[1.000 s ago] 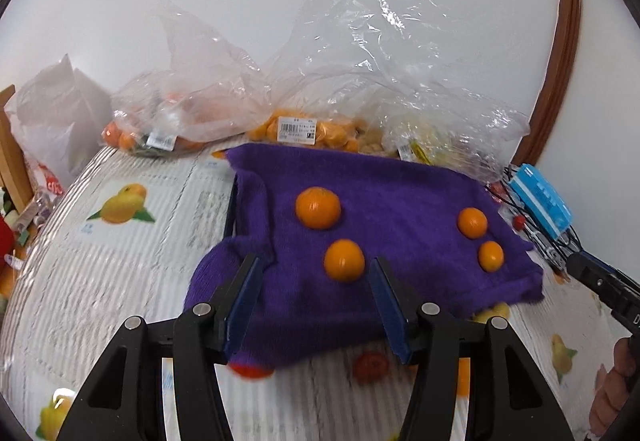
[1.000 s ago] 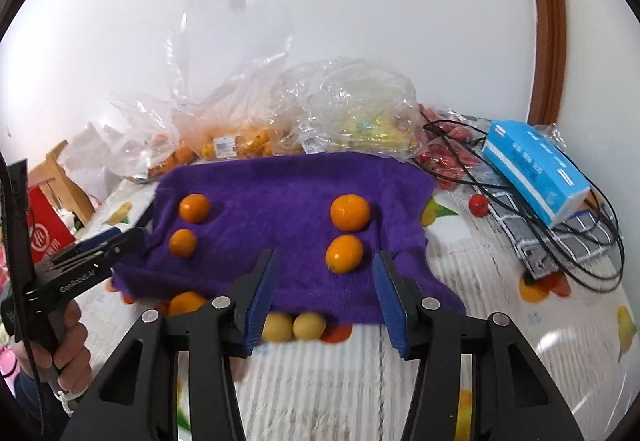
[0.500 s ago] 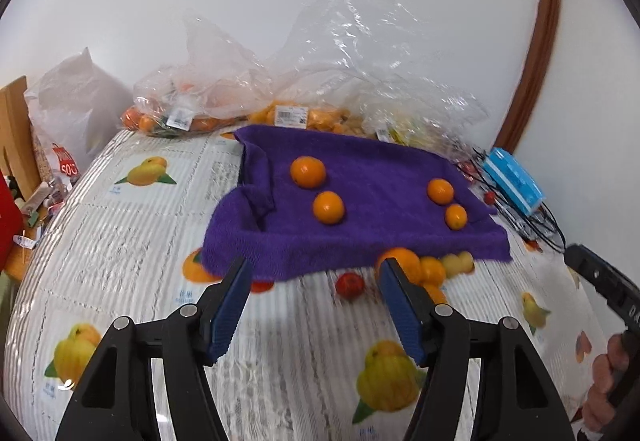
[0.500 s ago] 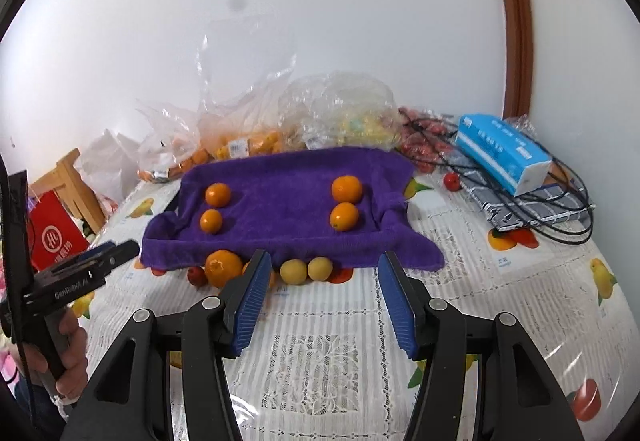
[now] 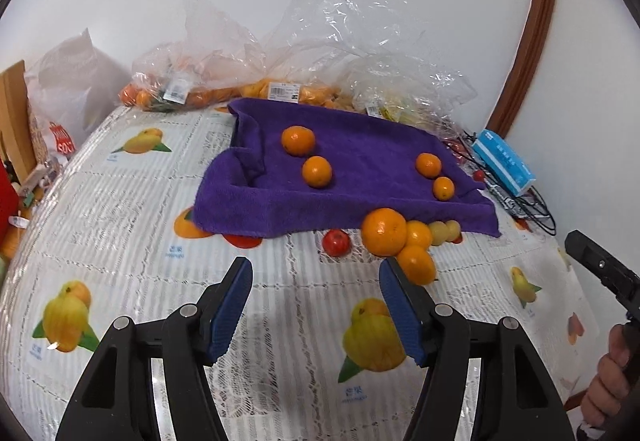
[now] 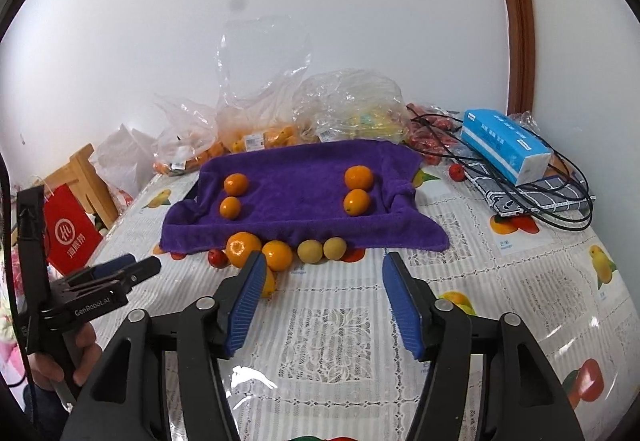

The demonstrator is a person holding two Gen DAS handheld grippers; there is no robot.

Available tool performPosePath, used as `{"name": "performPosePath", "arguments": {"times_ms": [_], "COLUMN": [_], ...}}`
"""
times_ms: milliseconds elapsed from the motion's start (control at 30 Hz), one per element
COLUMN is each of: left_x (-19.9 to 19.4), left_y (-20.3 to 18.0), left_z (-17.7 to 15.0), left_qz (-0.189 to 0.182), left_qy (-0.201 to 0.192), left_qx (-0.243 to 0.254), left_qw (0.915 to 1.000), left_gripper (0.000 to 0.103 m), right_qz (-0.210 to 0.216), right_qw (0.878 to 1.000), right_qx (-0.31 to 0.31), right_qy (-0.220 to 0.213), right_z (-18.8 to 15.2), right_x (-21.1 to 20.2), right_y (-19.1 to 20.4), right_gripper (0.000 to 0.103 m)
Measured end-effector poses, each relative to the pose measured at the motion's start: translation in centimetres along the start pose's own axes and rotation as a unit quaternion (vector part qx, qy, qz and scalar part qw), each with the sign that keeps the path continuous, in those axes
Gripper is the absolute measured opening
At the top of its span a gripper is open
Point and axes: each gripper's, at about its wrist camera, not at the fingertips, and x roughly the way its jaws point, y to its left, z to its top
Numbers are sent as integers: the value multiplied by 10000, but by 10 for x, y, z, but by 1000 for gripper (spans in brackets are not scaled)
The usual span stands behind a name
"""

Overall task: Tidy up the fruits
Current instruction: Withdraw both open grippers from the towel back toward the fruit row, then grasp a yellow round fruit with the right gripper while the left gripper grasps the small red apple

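Even, soft indoor light in both my views, bright w/ no hard shadows; only faint ones under my fingers (image 5: 236,305) on the tablecloth (image 5: 120,201). Small white glare spot on the cloth (image 6: 250,377) near my right gripper. Heavy fisheye bend + black vignette at corners. Plastic bags (image 5: 340,25) glint. Centre sharp, edges slightly soft

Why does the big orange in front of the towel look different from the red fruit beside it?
The big orange is orange, while the small red fruit is shiny red. The big orange is much larger than the red fruit. The orange touches other oranges; the red fruit sits slightly apart. Both are round and lie on the tablecloth by the purple towel.
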Motion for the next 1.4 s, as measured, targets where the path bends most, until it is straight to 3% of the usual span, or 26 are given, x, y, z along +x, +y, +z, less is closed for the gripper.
{"name": "performPosePath", "arguments": {"times_ms": [200, 433, 600, 733, 1167, 1400], "left_x": [3, 18, 34, 48, 60, 73], "left_y": [-2, -2, 4, 9, 0, 0], "left_z": [2, 1, -7, -11, -12, -1], "left_qz": [120, 141, 308, 370, 502, 581], "left_qy": [12, 201, 417, 655, 680, 686], "left_qx": [143, 182, 191, 113, 345, 371], "left_qw": [9998, 9995, 9985, 9971, 9958, 9953], "left_gripper": [64, 64, 64, 62, 62, 64], "right_qz": [62, -108, -81, -14, -210, -24], "right_qw": [9998, 9996, 9991, 9982, 9973, 9954], "right_qx": [157, -69, 112, 103, -317, -54], "right_qy": [112, 246, 404, 591, 623, 952], "right_z": [-2, -4, -7, -11, -14, -7], "right_x": [6, 18, 36, 52, 94, 120], "right_y": [-1, 2, -7, -10, -4, -18], "right_gripper": [64, 64, 64, 58, 58, 41]}}
